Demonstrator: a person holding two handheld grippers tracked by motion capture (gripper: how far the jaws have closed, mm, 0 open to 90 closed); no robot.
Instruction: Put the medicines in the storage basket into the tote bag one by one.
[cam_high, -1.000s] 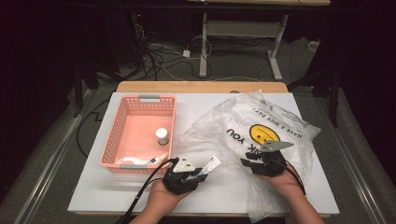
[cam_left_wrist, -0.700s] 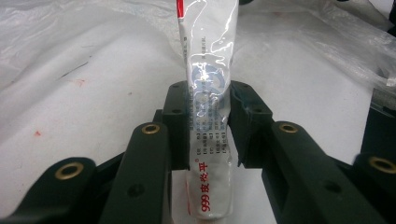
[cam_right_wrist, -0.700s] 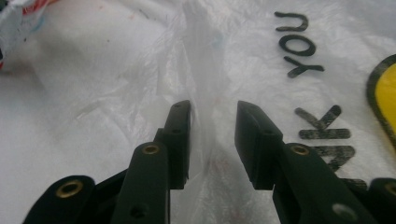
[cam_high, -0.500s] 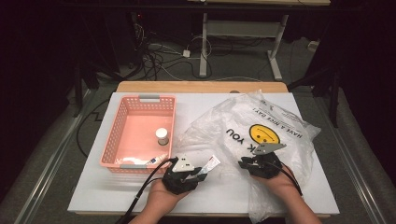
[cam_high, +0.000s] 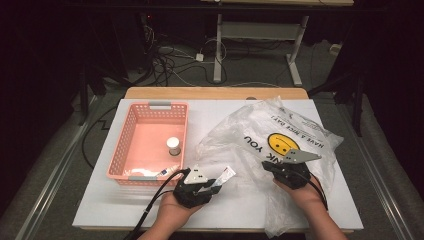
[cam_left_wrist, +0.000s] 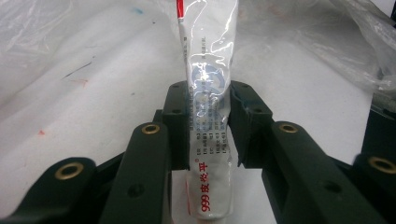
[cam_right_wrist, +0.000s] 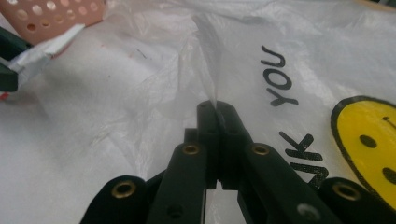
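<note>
The left tongs (cam_left_wrist: 208, 140) held a white tube (cam_left_wrist: 210, 116) between their pads; the right tongs (cam_right_wrist: 217, 112), just closing, pinched a fold of the plastic bag (cam_right_wrist: 205, 60).

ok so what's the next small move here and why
Probably lift the right hand-held gripper a little to open the plastic bag: its jaws have just closed on a fold of film, and the left hand-held gripper holds the ointment tube beside it, ready to go in.

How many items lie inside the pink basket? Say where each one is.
2. A small white bottle stands upright near the middle of the basket. A tube lies flat at its near wall. The wall may hide more.
</note>
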